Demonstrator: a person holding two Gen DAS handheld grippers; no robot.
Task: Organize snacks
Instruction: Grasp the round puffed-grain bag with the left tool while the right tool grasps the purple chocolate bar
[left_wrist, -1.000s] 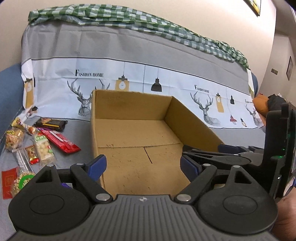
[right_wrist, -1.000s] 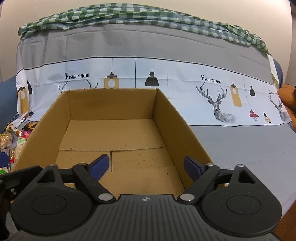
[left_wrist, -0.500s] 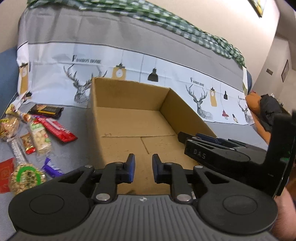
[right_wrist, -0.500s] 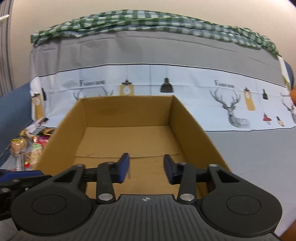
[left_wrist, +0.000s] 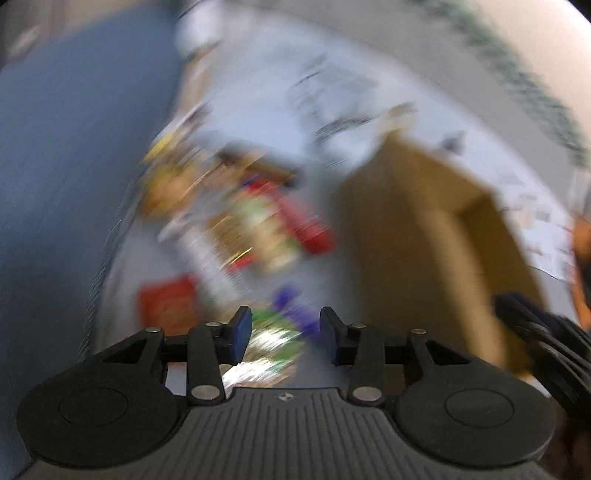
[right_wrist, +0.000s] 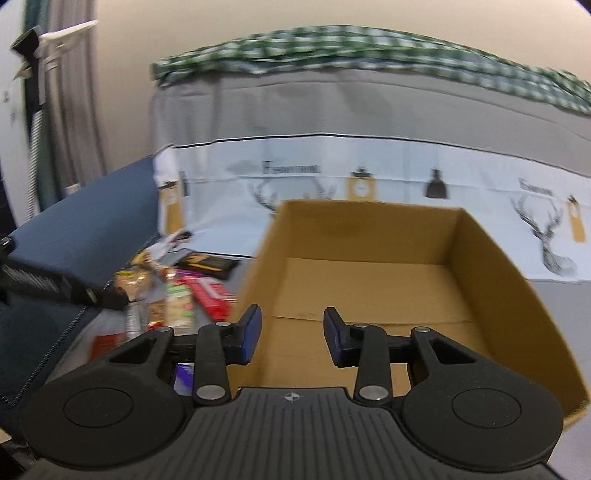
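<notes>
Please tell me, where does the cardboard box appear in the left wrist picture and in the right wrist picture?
Left wrist view: the cardboard box is right of centre, blurred, tilted.
Right wrist view: the cardboard box fills the centre and right, open, nothing inside.
Shared landmark: the red snack packet lies just left of the box in both.

Left gripper (left_wrist: 283, 334) and right gripper (right_wrist: 291, 334): each is a matte black plastic body with a ribbed central plate bearing a small cross mark, two round discs at the sides, silver pivot screws on black linkage arms, and blue pads lining the fingers (right_wrist: 251, 329).
</notes>
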